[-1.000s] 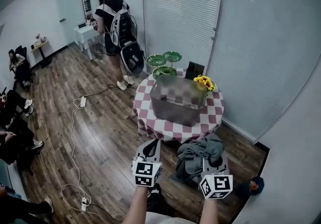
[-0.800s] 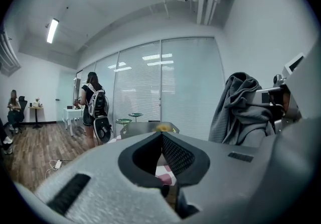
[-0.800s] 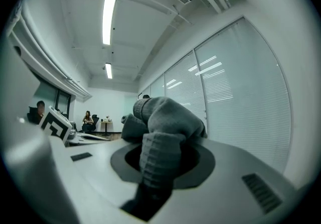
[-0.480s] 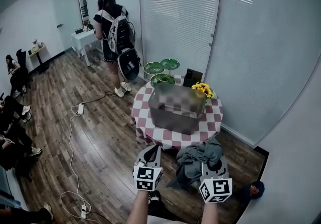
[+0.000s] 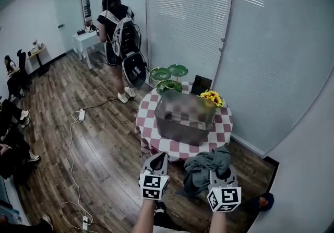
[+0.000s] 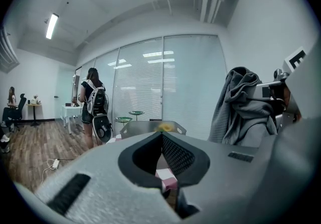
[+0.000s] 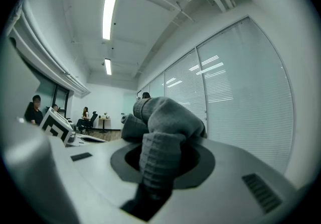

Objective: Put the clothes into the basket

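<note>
Grey clothes (image 5: 207,166) hang bunched from our right tool (image 5: 223,173) in the head view. The basket (image 5: 180,131) on the checked surface (image 5: 150,122) ahead has drawn nearer. In the left gripper view, our left tool (image 6: 161,137) is pressed together, empty. In the right gripper view, the jaws pinch the fabric, so we judge the drop comes soon.

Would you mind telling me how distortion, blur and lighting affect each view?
Head view: fisheye bows the blinds, and a mosaic patch blurs the top of the basket. Left gripper view: dark round vignette, bright ceiling strips. Right gripper view: same vignette, a glaring ceiling light, the grey garment in the jaws fairly sharp.
</note>
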Available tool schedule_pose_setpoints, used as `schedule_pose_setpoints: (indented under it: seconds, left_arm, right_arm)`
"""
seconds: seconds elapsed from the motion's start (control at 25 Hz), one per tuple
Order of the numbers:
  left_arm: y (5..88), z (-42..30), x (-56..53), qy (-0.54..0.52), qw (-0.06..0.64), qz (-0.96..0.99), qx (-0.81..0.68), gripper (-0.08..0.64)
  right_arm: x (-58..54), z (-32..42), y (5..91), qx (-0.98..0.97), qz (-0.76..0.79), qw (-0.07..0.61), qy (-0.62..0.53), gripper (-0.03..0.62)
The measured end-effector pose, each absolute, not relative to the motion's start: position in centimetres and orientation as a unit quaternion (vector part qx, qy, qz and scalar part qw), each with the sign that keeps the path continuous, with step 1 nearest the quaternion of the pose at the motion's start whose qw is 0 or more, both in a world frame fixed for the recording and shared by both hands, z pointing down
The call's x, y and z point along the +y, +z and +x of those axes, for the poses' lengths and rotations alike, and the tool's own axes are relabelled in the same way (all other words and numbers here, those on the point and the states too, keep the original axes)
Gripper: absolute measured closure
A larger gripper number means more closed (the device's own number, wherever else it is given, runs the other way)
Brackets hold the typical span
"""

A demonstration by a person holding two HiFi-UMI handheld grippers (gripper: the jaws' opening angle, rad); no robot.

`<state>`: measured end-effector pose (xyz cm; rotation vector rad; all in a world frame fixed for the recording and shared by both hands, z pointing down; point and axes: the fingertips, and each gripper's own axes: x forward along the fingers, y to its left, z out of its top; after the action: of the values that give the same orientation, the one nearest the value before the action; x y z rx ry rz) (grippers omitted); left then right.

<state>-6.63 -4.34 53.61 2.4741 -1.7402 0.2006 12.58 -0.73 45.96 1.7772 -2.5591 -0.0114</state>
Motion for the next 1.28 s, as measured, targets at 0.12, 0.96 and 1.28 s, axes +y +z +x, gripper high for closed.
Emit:
schedule_pose_setpoints:
  seconds: [0.12,0.96,1.28]
  left_arm:
    - [53.3,-7.0,-5.5,0.067,0.053,0.814,-0.575,0.546]
    - [64.0,2.1,-5.5,0.111,0.087,0.92,-0.367,0.2]
    - [72.8,8.2,-7.2,0.154,0.168,0.894,-0.387,0.1]
  right_arm:
    - [-1.7,12.4,45.9,-0.82,0.572,0.012,-0.004,0.499]
    - [-6.1,8.9,42.4,-0.816,0.578,-0.008,-0.024,0.499]
    - [-4.9,8.4,39.1,-0.828,0.558,-0.043,-0.03,0.499]
